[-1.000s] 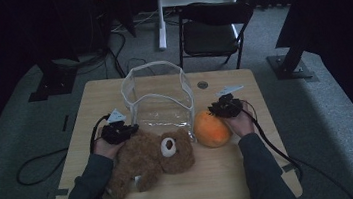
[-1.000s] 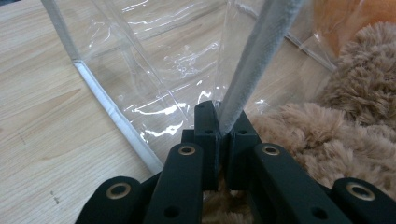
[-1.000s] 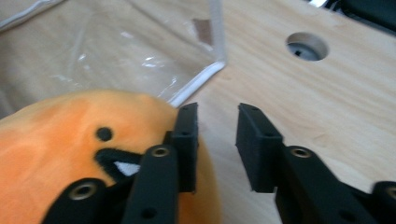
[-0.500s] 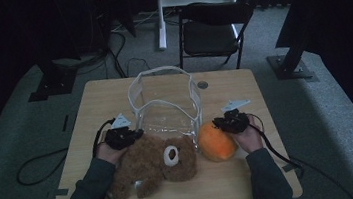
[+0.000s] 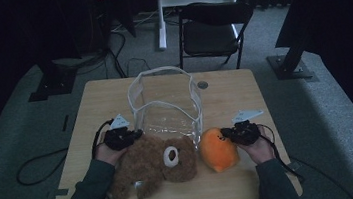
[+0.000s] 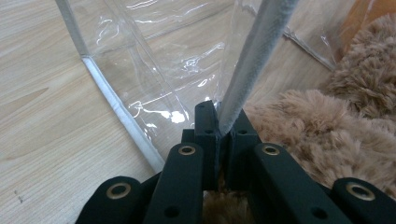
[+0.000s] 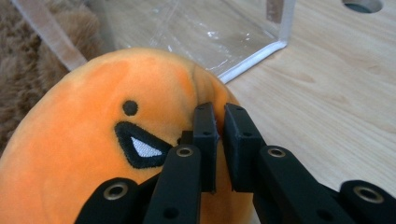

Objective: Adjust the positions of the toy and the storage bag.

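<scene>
Beside the black right gripper (image 7: 215, 116) sits an orange plush toy (image 7: 116, 154) with a black eye and a black-and-white mouth. Beside the black left gripper (image 6: 223, 122) lie a light brown teddy bear (image 5: 152, 165) with a white muzzle and a clear bag (image 5: 167, 105) with white edging. The table (image 5: 245, 101) is pale wood.

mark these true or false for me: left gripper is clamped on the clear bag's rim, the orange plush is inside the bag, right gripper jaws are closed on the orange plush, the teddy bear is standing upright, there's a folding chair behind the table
1. The left gripper is clamped on the white rim of the clear bag. True.
2. The orange plush is inside the bag. False: it lies on the table, outside the bag, near its front right corner.
3. The right gripper has its jaws closed on the orange plush. True: they pinch a bit of its fabric.
4. The teddy bear stands upright. False: it lies flat on the table in front of the bag.
5. A folding chair stands behind the table. True.
</scene>
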The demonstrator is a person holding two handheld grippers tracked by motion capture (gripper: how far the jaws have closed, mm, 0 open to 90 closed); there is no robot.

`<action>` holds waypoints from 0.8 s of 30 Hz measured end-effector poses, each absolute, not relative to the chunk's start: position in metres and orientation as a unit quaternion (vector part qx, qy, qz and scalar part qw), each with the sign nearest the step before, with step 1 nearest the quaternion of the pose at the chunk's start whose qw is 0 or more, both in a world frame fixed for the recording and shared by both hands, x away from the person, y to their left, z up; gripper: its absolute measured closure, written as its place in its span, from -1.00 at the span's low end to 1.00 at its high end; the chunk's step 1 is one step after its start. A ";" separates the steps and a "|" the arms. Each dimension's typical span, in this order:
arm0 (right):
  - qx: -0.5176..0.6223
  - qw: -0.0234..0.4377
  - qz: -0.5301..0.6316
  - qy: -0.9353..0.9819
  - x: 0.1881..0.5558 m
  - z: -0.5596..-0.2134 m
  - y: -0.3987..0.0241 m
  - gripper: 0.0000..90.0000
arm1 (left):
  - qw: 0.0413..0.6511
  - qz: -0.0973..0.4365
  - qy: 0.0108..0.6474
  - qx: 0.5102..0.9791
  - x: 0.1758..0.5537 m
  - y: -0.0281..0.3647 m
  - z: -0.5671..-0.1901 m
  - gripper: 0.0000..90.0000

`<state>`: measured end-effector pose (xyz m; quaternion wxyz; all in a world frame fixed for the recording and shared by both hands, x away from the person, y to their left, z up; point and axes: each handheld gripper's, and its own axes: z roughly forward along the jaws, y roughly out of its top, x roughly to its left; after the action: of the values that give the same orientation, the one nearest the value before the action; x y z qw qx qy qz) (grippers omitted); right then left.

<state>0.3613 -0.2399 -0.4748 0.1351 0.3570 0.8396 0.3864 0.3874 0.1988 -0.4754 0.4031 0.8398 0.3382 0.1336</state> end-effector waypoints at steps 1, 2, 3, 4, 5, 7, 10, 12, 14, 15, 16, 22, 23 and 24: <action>0.356 0.138 0.384 0.840 0.362 -0.475 -0.239 0.85 | 0.403 0.134 0.338 0.840 0.387 0.199 -0.475 0.91; 0.355 0.143 0.381 0.842 0.364 -0.475 -0.238 0.84 | 0.404 0.134 0.339 0.839 0.387 0.199 -0.476 0.91; 0.356 0.151 0.379 0.841 0.366 -0.475 -0.237 0.82 | 0.405 0.134 0.339 0.839 0.387 0.199 -0.476 0.91; 0.359 0.160 0.377 0.839 0.370 -0.476 -0.237 0.78 | 0.405 0.133 0.339 0.839 0.387 0.199 -0.476 0.91; 0.364 0.166 0.375 0.836 0.374 -0.477 -0.237 0.72 | 0.405 0.134 0.339 0.838 0.387 0.199 -0.476 0.90; 0.376 0.172 0.375 0.830 0.383 -0.480 -0.238 0.63 | 0.406 0.132 0.339 0.838 0.387 0.199 -0.476 0.90; 0.390 0.183 0.372 0.822 0.395 -0.483 -0.241 0.55 | 0.407 0.130 0.339 0.838 0.388 0.200 -0.476 0.87; 0.400 0.195 0.365 0.818 0.402 -0.484 -0.242 0.51 | 0.409 0.129 0.340 0.837 0.388 0.200 -0.476 0.86; 0.411 0.202 0.352 0.817 0.409 -0.488 -0.244 0.50 | 0.409 0.129 0.340 0.837 0.387 0.200 -0.476 0.85; 0.414 0.201 0.343 0.819 0.413 -0.491 -0.245 0.49 | 0.409 0.129 0.341 0.837 0.387 0.200 -0.476 0.84; 0.416 0.202 0.334 0.821 0.416 -0.496 -0.245 0.49 | 0.409 0.129 0.341 0.837 0.387 0.200 -0.476 0.82; 0.408 0.152 0.339 0.834 0.416 -0.511 -0.241 0.72 | 0.421 0.127 0.342 0.830 0.385 0.203 -0.474 0.65; 0.405 0.150 0.340 0.836 0.413 -0.510 -0.241 0.76 | 0.422 0.127 0.342 0.830 0.385 0.204 -0.473 0.61; 0.400 0.144 0.343 0.838 0.411 -0.509 -0.241 0.78 | 0.423 0.128 0.342 0.829 0.385 0.204 -0.473 0.58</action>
<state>0.4107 -0.2406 -0.5094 0.1441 0.3998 0.8379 0.3425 0.3848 0.2039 -0.4726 0.4235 0.8290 0.3420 0.1281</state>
